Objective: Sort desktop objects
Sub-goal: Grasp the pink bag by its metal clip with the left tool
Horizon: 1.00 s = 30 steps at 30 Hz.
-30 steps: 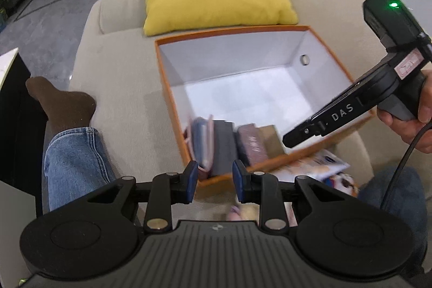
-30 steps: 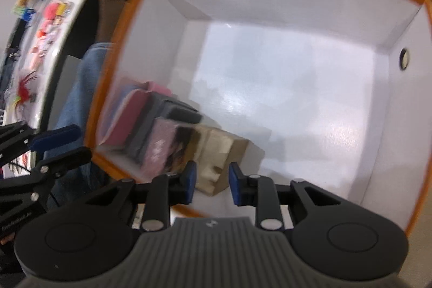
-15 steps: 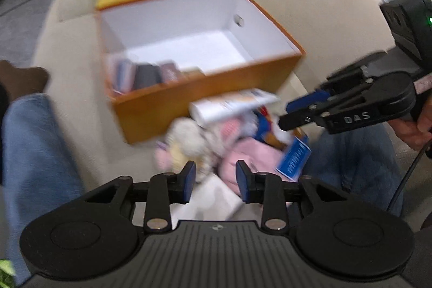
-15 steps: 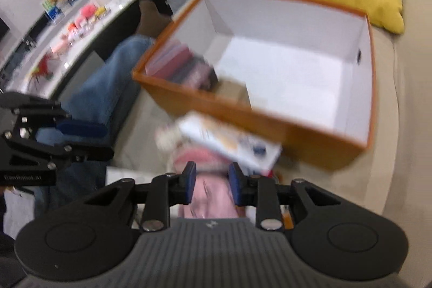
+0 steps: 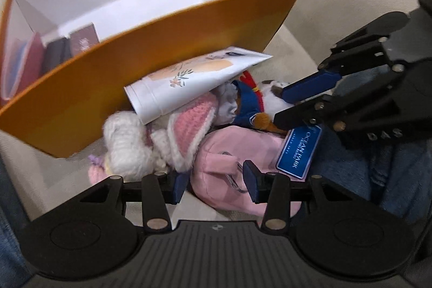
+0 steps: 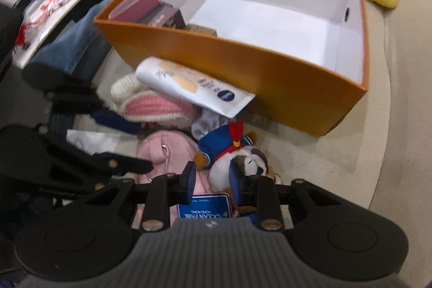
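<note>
Picking step: both tools, left (image 5: 214,181) and right (image 6: 212,181), gaped over sofa toys, gripping nothing. Next: right closes on plush dog (image 6: 240,161), carries to box (image 6: 270,64).

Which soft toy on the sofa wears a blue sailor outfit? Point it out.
The brown-and-white plush animal between the right gripper fingers; the white knitted bunny with pink ears and the pink plush pouch wear nothing blue.

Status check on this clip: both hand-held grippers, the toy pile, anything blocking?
Left hand-held gripper open over pink pouch. Right hand-held gripper open at sailor plush. White tube lies across the pile, against orange box.
</note>
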Each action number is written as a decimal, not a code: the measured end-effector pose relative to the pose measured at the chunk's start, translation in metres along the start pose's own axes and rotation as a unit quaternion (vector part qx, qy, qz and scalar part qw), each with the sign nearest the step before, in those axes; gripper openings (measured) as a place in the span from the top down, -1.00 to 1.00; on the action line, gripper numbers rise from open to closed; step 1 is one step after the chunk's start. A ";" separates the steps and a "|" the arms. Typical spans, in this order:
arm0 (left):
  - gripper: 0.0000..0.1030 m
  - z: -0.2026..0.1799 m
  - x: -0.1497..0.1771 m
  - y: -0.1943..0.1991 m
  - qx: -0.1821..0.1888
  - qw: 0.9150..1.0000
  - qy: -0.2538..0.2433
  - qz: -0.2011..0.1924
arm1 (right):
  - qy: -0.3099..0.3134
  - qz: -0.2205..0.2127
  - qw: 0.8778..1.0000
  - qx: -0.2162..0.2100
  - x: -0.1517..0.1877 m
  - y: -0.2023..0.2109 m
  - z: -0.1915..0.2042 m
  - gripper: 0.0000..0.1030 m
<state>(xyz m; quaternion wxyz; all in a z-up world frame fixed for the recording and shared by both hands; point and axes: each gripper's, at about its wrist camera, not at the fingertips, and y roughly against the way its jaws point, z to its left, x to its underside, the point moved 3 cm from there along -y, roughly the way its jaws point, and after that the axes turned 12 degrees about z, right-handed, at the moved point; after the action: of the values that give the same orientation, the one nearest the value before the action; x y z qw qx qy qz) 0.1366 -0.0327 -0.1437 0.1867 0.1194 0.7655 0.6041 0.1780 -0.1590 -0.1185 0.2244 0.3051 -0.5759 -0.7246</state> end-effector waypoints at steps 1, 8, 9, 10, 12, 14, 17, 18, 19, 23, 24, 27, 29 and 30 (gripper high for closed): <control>0.00 0.001 -0.002 -0.004 0.001 1.000 0.002 0.006 | 0.001 0.001 1.000 -0.004 -0.001 -0.001 -0.001 0.43; 0.20 0.004 -0.004 -0.016 0.005 1.000 0.001 0.017 | 0.008 0.006 1.000 -0.018 -0.008 -0.004 -0.005 0.44; 0.21 0.005 -0.002 -0.016 0.005 1.000 0.003 0.015 | 0.008 0.005 1.000 -0.019 -0.009 -0.005 -0.005 0.44; 0.25 0.005 0.000 -0.015 0.004 1.000 0.004 0.012 | 0.007 0.004 1.000 -0.019 -0.009 -0.005 -0.004 0.44; 0.30 0.003 0.005 -0.011 -0.001 1.000 0.007 0.005 | 0.002 0.001 1.000 -0.022 -0.009 -0.003 -0.004 0.44; 0.35 0.001 0.013 -0.004 -0.004 1.000 0.013 -0.008 | -0.014 -0.004 0.999 -0.033 -0.009 0.003 -0.006 0.43; 0.38 -0.003 0.026 0.011 -0.013 0.999 0.018 -0.028 | -0.062 -0.017 0.996 -0.065 -0.007 0.017 -0.017 0.21; 0.38 -0.005 0.031 0.019 -0.020 0.999 0.020 -0.035 | -0.081 -0.020 0.993 -0.078 -0.006 0.021 -0.022 0.09; 0.39 -0.006 0.036 0.025 -0.028 0.998 0.022 -0.042 | -0.101 -0.024 0.990 -0.093 -0.006 0.026 -0.027 0.07; 0.45 -0.008 0.054 0.058 -0.059 0.995 0.036 -0.071 | -0.177 -0.047 0.971 -0.151 -0.006 0.042 -0.049 -0.03; 0.46 -0.009 0.057 0.068 -0.069 0.994 0.037 -0.080 | -0.193 -0.050 0.967 -0.161 -0.006 0.042 -0.053 -0.03; 0.82 -0.004 0.060 0.093 -0.091 0.990 0.039 -0.099 | -0.233 -0.049 0.952 -0.193 -0.012 0.035 -0.062 -0.03; 0.81 -0.005 0.058 0.105 -0.109 0.987 0.043 -0.108 | -0.256 -0.042 0.941 -0.219 -0.016 0.028 -0.065 -0.03; 0.81 -0.004 0.060 0.110 -0.118 0.986 0.044 -0.111 | -0.270 -0.039 0.933 -0.235 -0.017 0.023 -0.068 -0.03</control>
<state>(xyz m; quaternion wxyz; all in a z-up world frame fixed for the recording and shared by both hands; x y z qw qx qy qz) 0.0763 0.0149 -0.0447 0.2319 -0.0161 0.7048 0.6703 0.2373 -0.1998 -0.1030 0.0978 0.0588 -0.4152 -0.9025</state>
